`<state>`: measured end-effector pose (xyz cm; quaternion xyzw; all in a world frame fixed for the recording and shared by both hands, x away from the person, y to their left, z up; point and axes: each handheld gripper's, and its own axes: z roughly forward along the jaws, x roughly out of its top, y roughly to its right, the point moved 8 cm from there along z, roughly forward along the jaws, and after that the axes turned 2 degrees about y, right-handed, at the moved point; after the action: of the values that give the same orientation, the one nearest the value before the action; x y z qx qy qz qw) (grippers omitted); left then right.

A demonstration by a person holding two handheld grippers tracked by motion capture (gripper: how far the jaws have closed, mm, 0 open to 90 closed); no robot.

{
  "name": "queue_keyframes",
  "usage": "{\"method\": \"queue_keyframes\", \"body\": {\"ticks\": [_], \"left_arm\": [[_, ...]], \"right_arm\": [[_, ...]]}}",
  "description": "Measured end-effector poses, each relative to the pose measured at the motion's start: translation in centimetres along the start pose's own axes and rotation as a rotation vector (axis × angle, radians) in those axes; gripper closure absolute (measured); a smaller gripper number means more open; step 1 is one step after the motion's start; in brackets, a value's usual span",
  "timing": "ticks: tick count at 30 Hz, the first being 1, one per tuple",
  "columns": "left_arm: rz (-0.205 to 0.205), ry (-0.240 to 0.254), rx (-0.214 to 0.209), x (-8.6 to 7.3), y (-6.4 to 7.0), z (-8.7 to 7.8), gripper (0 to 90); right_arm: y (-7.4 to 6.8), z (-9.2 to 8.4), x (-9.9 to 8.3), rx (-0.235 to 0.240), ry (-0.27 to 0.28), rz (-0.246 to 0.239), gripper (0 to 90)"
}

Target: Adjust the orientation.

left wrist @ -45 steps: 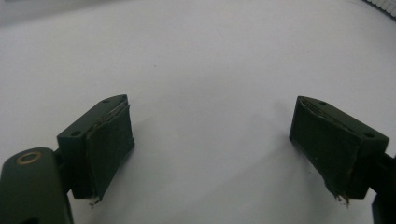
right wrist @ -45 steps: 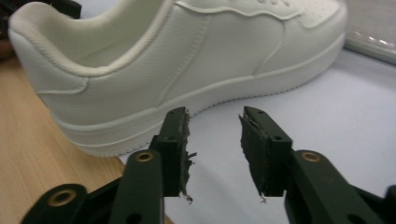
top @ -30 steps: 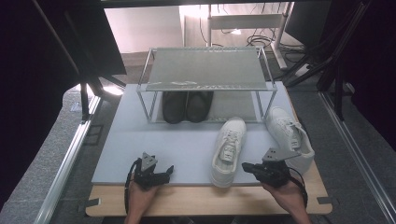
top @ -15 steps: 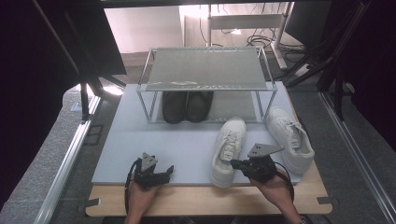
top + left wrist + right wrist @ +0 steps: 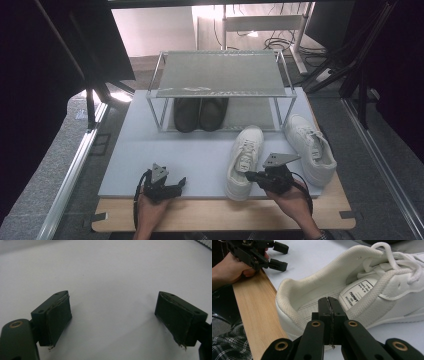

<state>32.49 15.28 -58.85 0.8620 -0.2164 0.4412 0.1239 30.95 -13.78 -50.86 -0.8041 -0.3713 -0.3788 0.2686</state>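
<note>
The right gripper (image 5: 329, 302), jaws pressed together empty, is held at the white lace-up sneaker's (image 5: 362, 287) heel opening, frame centre; the left gripper (image 5: 112, 317) is held spread wide.

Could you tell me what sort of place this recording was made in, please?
Probably a lab or office workspace set up for recording. A wooden table carries a grey mat and a metal shoe rack, while desk legs and loose cables show on the floor behind.
</note>
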Motion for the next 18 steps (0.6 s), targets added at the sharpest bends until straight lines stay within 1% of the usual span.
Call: {"method": "queue_keyframes", "body": {"ticks": [6,10,18], "left_arm": [[0.000,0.000,0.000,0.00,0.00,0.00,13.2],[0.000,0.000,0.000,0.00,0.00,0.00,13.2],[-0.001,0.000,0.001,0.00,0.00,0.00,13.2]], "right_arm": [[0.11,-0.23,-0.17,-0.004,-0.010,0.018,89.3],[0.10,-0.22,-0.16,-0.013,-0.015,0.005,89.3],[0.46,-0.74,-0.48,-0.016,-0.018,0.003,89.3]]}}
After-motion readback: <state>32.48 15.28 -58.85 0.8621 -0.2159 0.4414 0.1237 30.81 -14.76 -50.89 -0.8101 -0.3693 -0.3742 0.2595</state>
